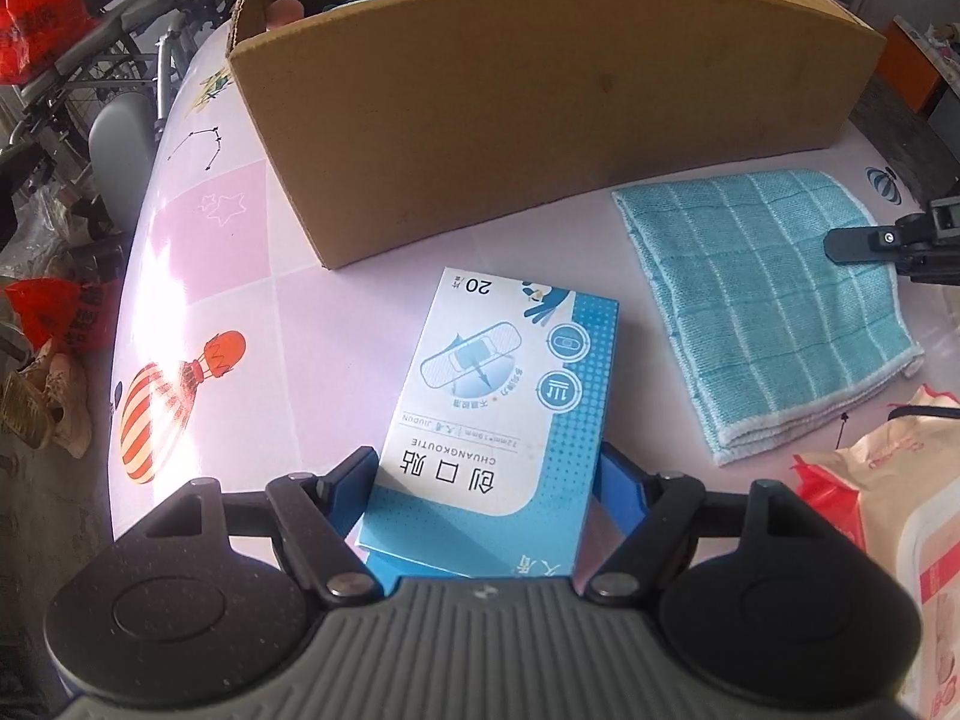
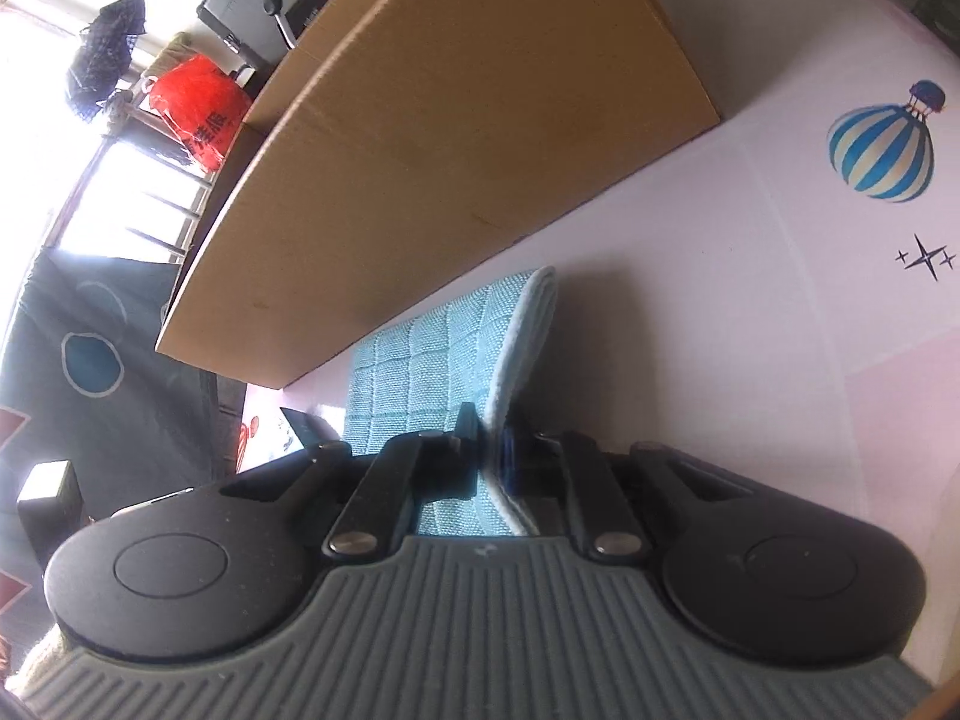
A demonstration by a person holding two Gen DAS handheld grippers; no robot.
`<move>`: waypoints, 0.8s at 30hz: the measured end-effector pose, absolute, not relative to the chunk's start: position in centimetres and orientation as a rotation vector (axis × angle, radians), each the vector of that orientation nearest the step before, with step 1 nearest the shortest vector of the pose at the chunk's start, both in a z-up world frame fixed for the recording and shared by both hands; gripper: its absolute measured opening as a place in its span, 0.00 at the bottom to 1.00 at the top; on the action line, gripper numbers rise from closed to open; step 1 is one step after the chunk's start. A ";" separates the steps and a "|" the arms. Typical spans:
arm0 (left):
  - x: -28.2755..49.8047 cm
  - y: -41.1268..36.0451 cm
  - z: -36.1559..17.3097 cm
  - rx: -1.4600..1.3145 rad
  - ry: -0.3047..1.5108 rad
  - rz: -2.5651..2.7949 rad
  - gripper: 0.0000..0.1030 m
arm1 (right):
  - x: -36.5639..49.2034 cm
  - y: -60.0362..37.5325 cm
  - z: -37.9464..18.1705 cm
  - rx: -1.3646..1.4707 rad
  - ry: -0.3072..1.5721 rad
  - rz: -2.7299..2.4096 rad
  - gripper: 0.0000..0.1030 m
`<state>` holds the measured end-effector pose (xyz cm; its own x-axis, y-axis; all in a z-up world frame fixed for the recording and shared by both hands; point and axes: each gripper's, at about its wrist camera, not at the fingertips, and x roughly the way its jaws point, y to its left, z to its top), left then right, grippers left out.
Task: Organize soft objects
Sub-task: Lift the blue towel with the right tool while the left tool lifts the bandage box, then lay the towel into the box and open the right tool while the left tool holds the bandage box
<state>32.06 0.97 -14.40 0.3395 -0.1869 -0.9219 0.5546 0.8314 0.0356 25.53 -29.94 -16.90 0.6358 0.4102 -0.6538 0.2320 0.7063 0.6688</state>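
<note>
A blue and white bandage box lies on the pink table, its near end between the fingers of my left gripper. Both pads sit against the box's long sides. To the right lies a folded light-blue checked cloth. My right gripper reaches onto its right edge. In the right wrist view this gripper is shut on the cloth, pinching a raised white-trimmed fold between its fingers.
An open cardboard box stands just behind both objects, with some items inside. A red and beige wipes pack lies at the right. The table's rounded edge drops off at the left, beside floor clutter and red bags.
</note>
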 end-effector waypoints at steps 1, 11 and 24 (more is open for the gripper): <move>31.6 1.3 -14.5 0.365 1.119 -0.490 0.75 | 25.1 -29.8 -16.5 0.814 0.878 0.129 0.06; 30.8 4.2 -15.0 0.190 1.089 -0.503 0.75 | 22.5 -30.2 -7.0 0.724 0.682 0.296 0.06; 28.4 5.0 -12.9 0.178 1.042 -0.525 0.74 | 35.6 -31.6 2.5 0.588 0.531 0.255 0.06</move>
